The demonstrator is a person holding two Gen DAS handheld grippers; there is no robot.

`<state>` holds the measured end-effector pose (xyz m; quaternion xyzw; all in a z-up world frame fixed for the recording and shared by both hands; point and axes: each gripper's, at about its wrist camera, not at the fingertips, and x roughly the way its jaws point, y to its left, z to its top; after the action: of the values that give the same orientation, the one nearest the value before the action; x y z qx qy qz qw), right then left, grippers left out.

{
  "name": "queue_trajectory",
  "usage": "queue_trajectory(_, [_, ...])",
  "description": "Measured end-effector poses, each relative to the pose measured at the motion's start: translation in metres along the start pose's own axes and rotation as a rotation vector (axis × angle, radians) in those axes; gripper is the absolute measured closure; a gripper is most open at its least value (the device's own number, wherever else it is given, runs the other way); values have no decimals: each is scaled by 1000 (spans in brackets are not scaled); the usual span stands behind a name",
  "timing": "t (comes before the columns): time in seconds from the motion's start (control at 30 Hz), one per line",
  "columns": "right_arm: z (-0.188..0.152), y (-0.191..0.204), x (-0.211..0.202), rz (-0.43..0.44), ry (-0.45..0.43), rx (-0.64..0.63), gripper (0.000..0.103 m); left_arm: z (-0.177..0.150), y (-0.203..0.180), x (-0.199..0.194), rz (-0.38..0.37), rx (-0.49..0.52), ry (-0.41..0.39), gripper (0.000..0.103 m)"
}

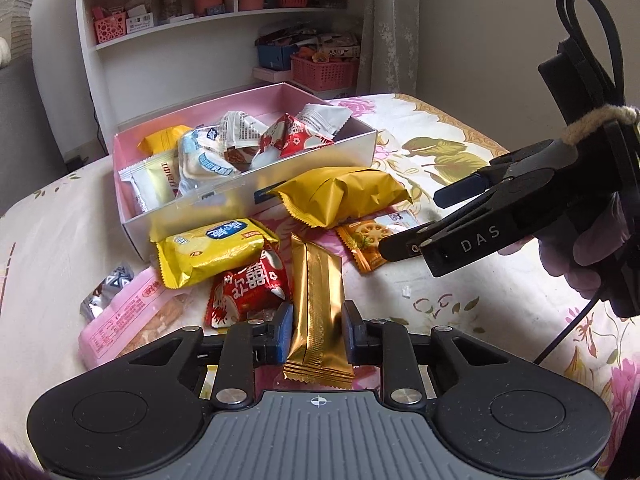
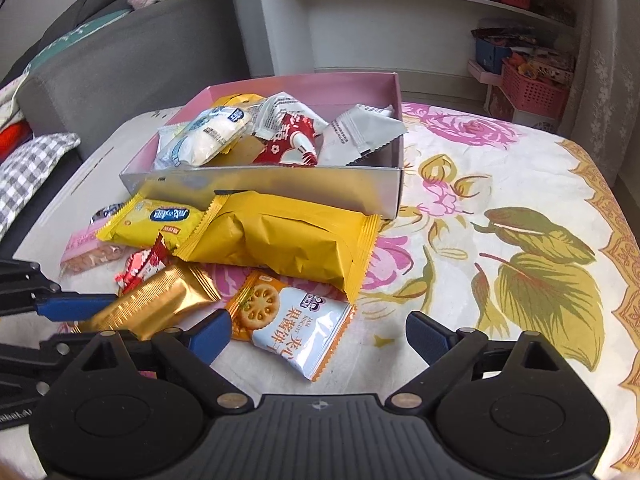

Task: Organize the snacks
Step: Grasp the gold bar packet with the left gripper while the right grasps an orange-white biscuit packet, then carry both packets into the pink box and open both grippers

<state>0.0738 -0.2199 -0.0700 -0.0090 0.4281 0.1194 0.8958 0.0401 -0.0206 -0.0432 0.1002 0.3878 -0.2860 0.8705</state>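
We are holding the long gold foil wafer bar (image 1: 318, 300) in the left tongs (image 1: 318, 330), just before the pink cardboard box (image 1: 248, 196); the thin foil may be slipping out. The right tongs (image 2: 318, 338) are standing wide, holding nothing, over the orange-and-white biscuit packet (image 2: 290, 326).

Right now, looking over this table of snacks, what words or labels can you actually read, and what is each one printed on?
"DAS": on the black body of the right gripper, seen from the left wrist.
"JAM BISCUIT": small print on the orange and white biscuit packet, with large Chinese characters beside it.
Red packet, yellow packet, pink packet: Chinese print, too small or warped to read.
Gold bar: no text visible.
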Motion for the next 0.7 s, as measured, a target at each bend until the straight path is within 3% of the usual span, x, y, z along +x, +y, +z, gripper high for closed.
queue_trajectory(0.2, [-4, 11, 10, -15, 13, -140, 22, -11, 18, -13, -9, -34, 17, 81])
queue_trajectory(0.43, [3, 24, 13, 6, -3, -180, 34, -21, 29, -22, -26, -38, 44, 81])
queue_trajectory(0.5, [4, 29, 12, 5, -4, -196, 39, -23, 28, -23, -31, -20, 41, 80])
queue_trajectory(0.57, [4, 33, 11, 21, -5, -211, 57, -25, 26, -23, -34, 1, 28, 78])
queue_trajectory(0.7, [5, 41, 8, 37, 6, -228, 67, -23, 17, -20, -59, 29, 22, 77])
